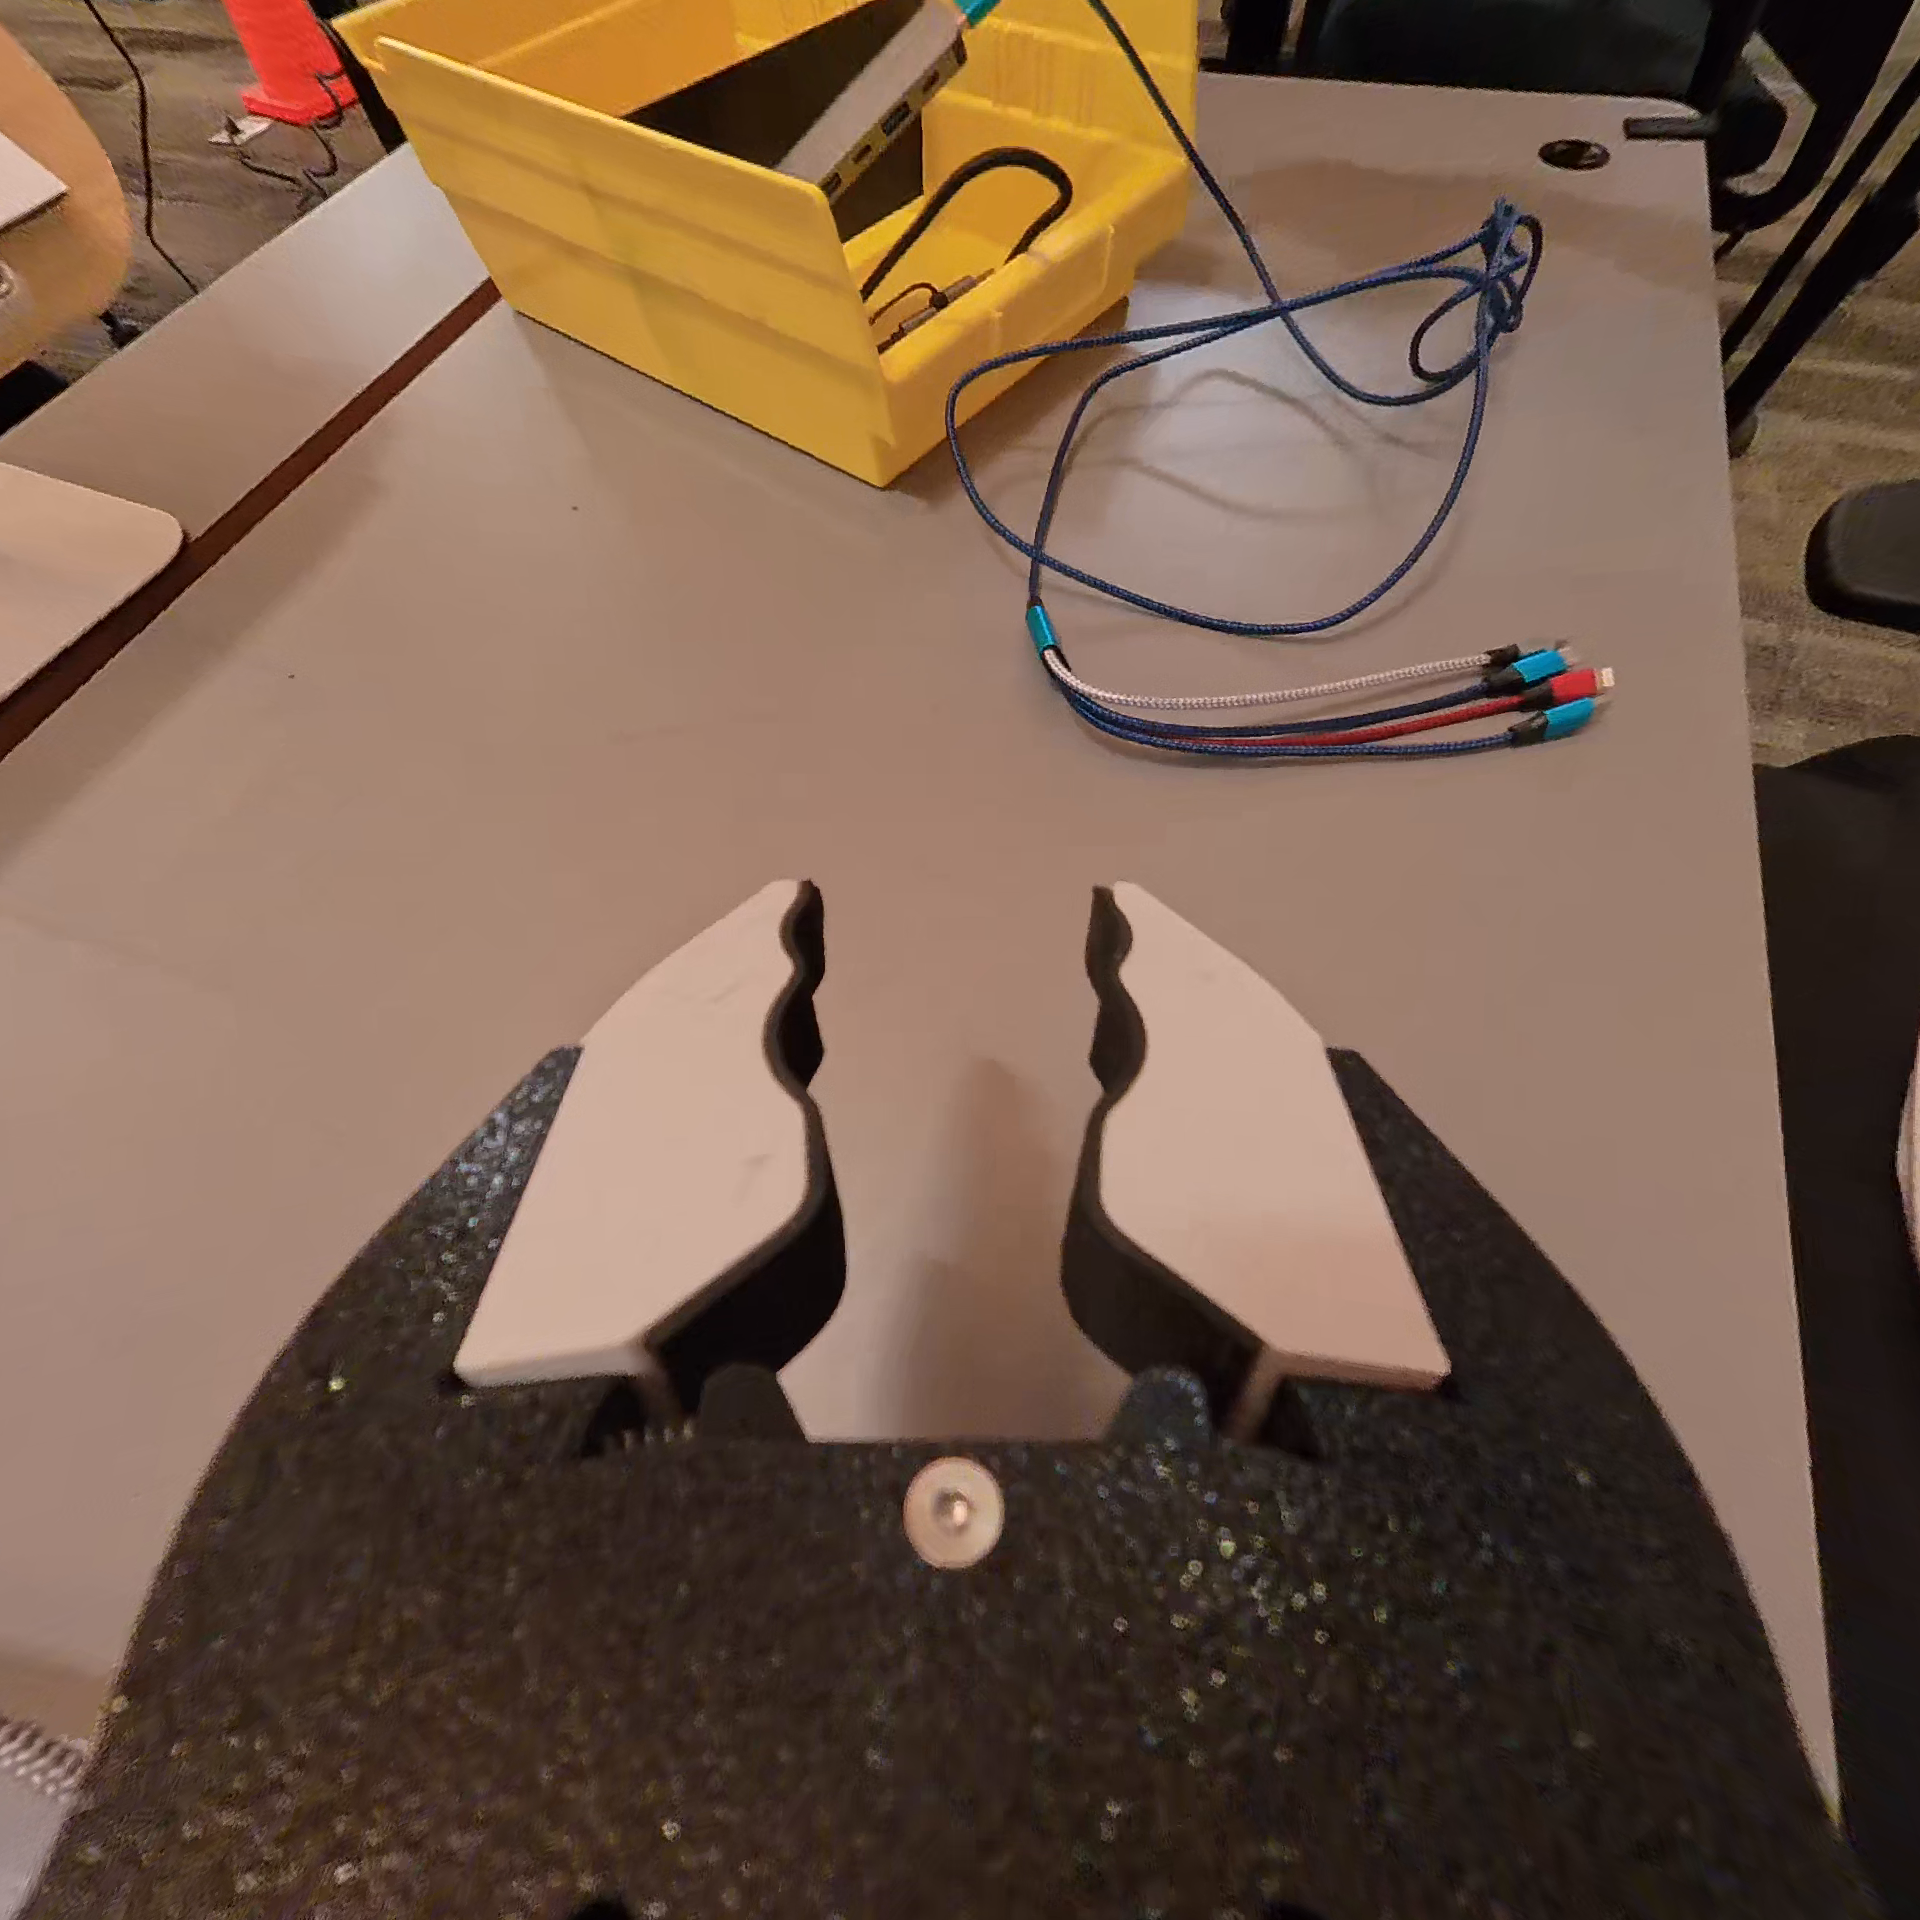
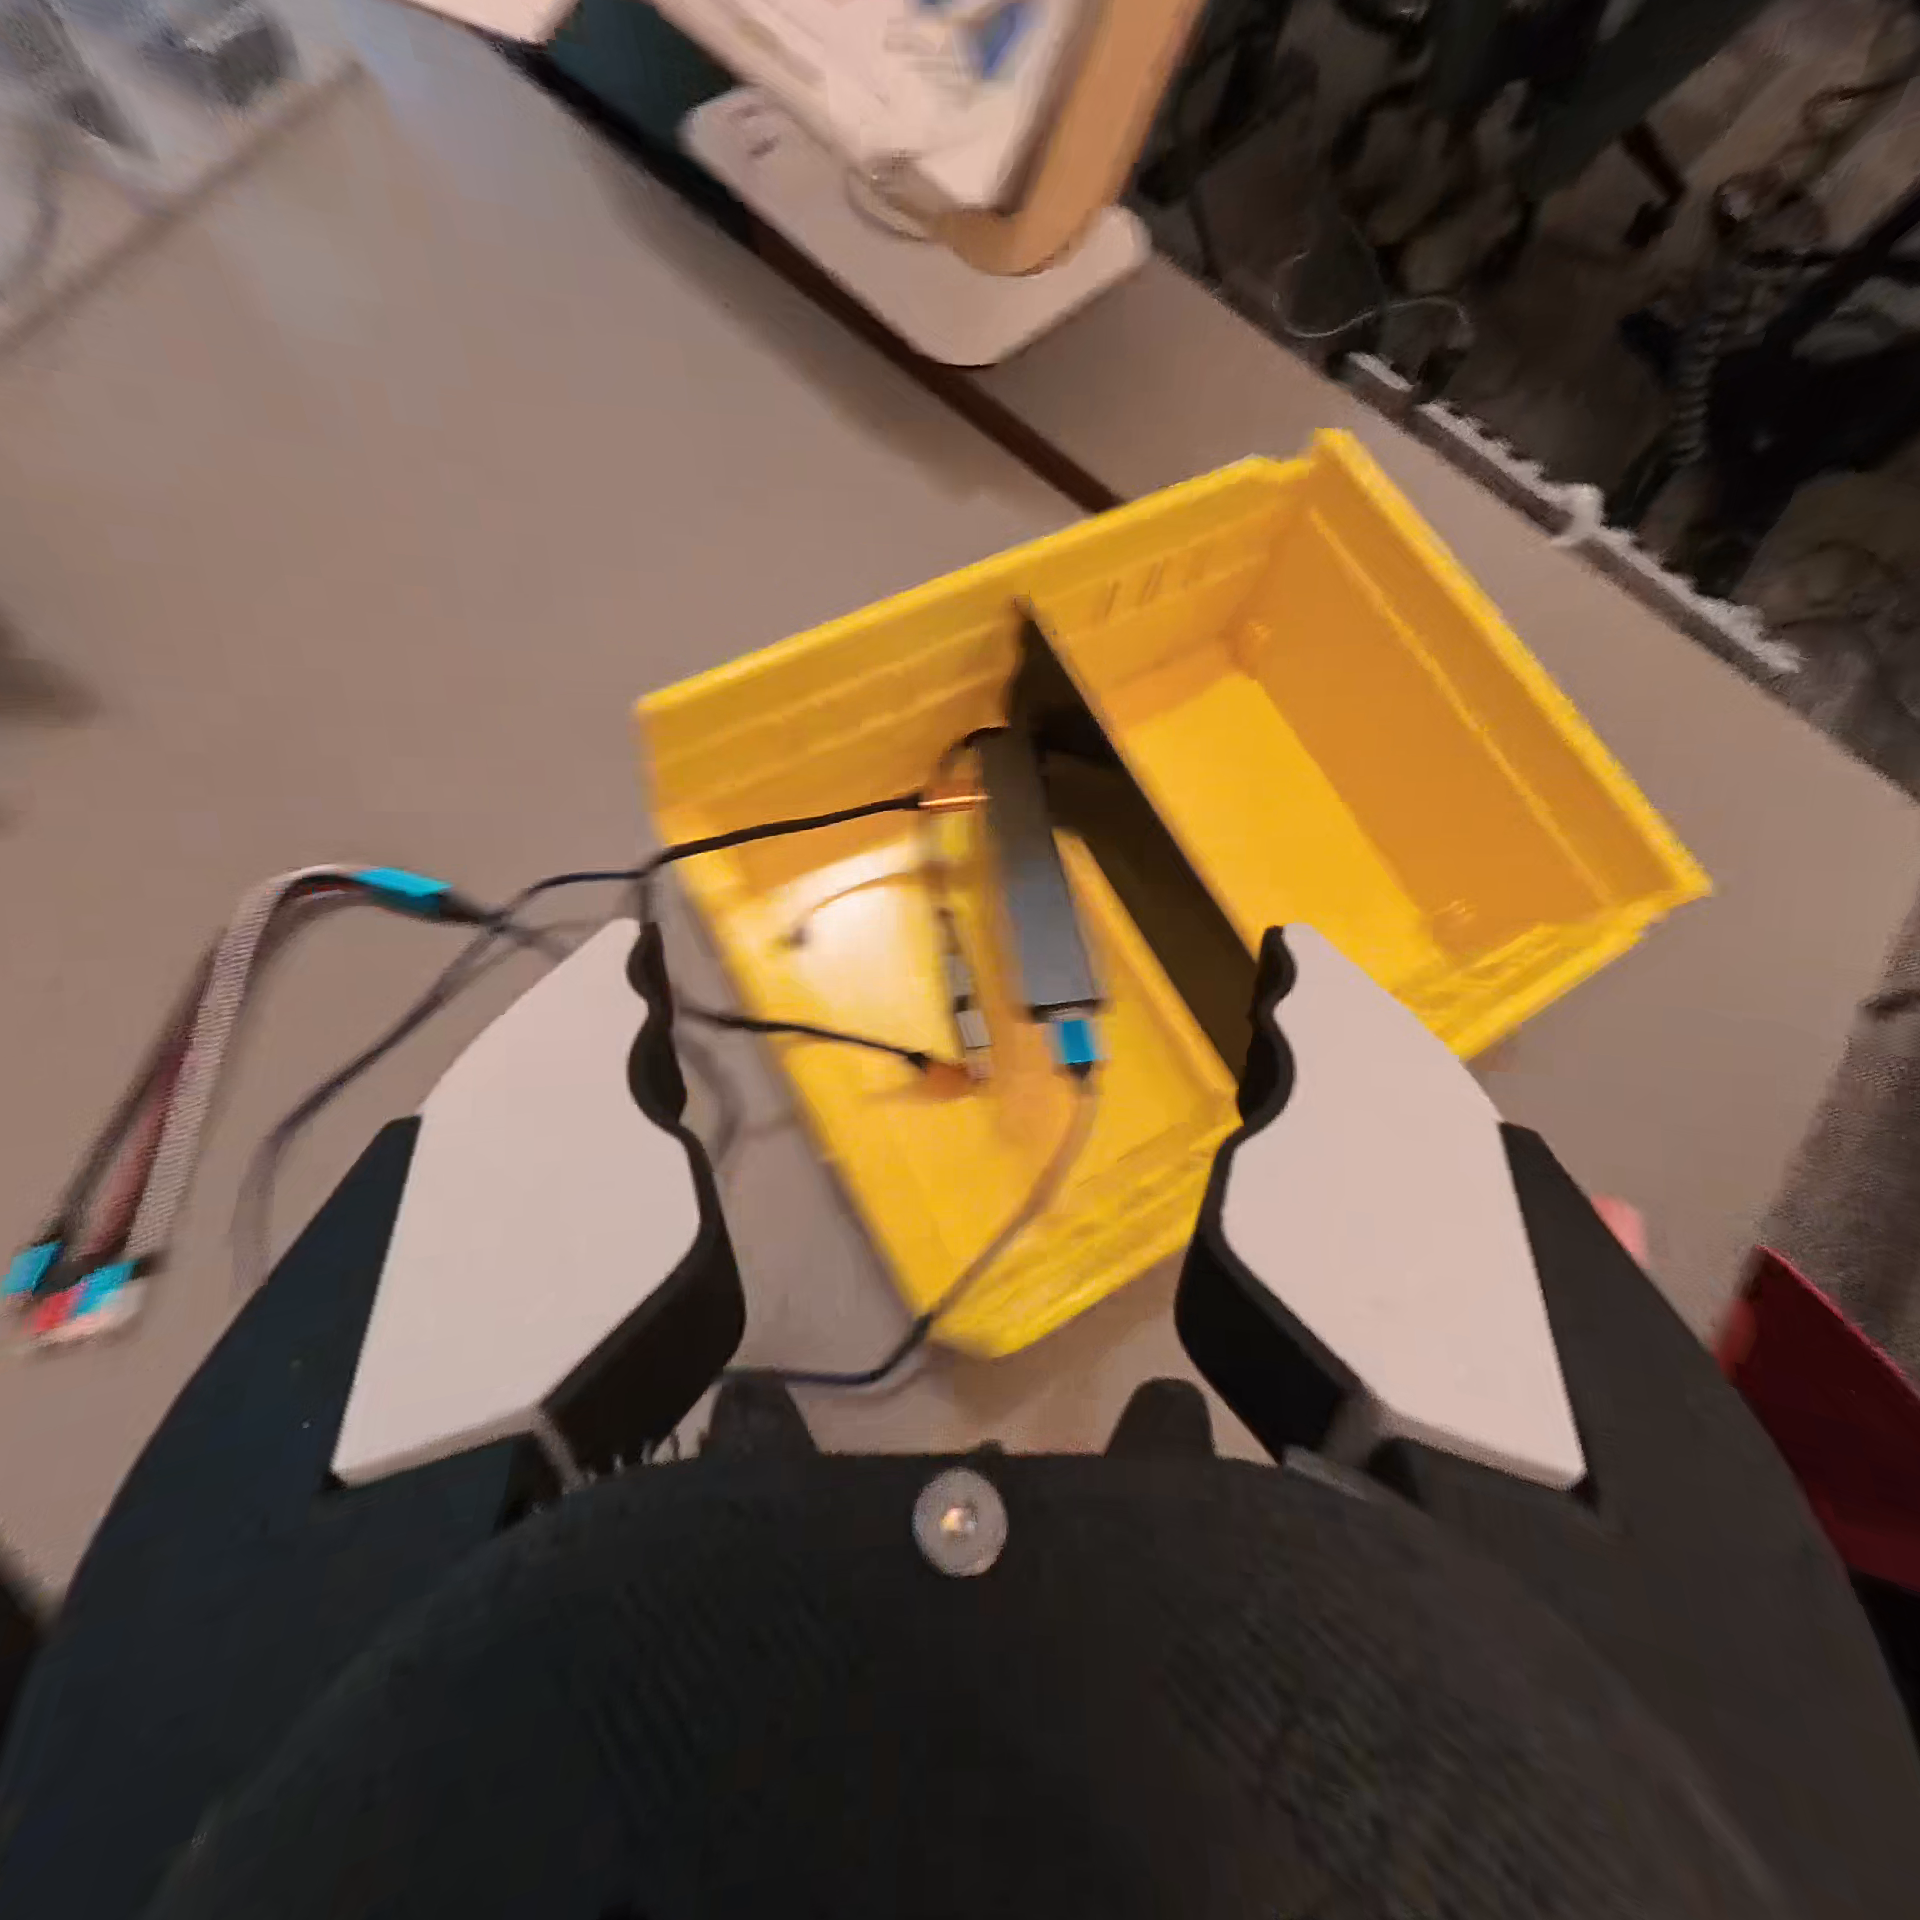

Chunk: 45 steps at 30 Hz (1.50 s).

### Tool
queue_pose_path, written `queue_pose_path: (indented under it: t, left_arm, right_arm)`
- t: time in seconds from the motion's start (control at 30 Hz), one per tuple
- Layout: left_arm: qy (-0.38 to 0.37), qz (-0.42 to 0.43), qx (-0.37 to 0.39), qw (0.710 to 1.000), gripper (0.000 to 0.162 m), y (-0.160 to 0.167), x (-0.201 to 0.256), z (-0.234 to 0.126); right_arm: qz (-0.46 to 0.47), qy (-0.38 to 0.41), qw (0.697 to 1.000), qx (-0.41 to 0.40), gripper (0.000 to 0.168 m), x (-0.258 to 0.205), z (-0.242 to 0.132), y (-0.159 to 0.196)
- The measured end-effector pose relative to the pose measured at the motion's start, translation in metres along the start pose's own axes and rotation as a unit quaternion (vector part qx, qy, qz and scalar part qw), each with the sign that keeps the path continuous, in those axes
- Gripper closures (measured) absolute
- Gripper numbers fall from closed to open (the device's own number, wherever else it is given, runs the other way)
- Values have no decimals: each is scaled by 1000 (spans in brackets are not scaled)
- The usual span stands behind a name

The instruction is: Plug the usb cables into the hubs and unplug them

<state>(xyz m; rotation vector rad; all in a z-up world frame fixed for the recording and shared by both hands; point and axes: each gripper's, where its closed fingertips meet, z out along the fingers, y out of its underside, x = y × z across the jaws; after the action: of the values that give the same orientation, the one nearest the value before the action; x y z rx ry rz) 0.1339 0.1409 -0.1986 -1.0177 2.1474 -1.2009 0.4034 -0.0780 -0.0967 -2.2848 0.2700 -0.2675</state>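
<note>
Both grippers hover with jaws released and empty: the left gripper low over bare grey bench, the right gripper above the yellow bin. Beyond the left one, a blue braided cable sprawls loose, its multi-tip ends near the bench edge. Farther on, the grey hub leans inside the bin, a teal plug seated in its end. Pulling that plug could likely drag the unsecured hub or snag the black lead.
</note>
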Motion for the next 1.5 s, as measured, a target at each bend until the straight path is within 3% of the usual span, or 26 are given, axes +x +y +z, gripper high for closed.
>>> queue_pose_path:
  t: [0.1,0.2,0.3,0.43,0.67,0.93,1.07,1.2,1.5]
  left_arm:
    - [-25,4,-8,1000,113,1,-6,-1]
    - [-46,6,-23,999,110,2,-8,2]
    - [-44,0,-20,999,108,-1,-5,7]
    - [-39,3,-31,999,105,-1,1,10]
    - [-47,37,-22,998,104,-18,13,3]
    - [-36,45,-10,998,103,-27,21,-4]
    - [-34,47,-12,998,103,-26,20,-4]
    - [-34,40,-16,998,103,-22,17,-5]
    - [-36,20,-20,999,103,-12,8,-5]
  right_arm:
    - [-50,-64,997,-10,62,-103,-11,13]
    - [-81,-33,994,-68,62,-184,4,53]
    - [-73,-7,991,-110,62,-237,26,81]
    - [-62,16,985,-162,62,-269,59,105]
    - [-64,96,972,-204,65,-247,84,125]
    - [-97,231,943,-219,52,-195,56,134]
    - [-100,297,935,-167,50,-167,39,129]
    - [-72,295,938,-167,46,-150,34,150]
    - [-58,278,953,-107,41,-119,22,157]
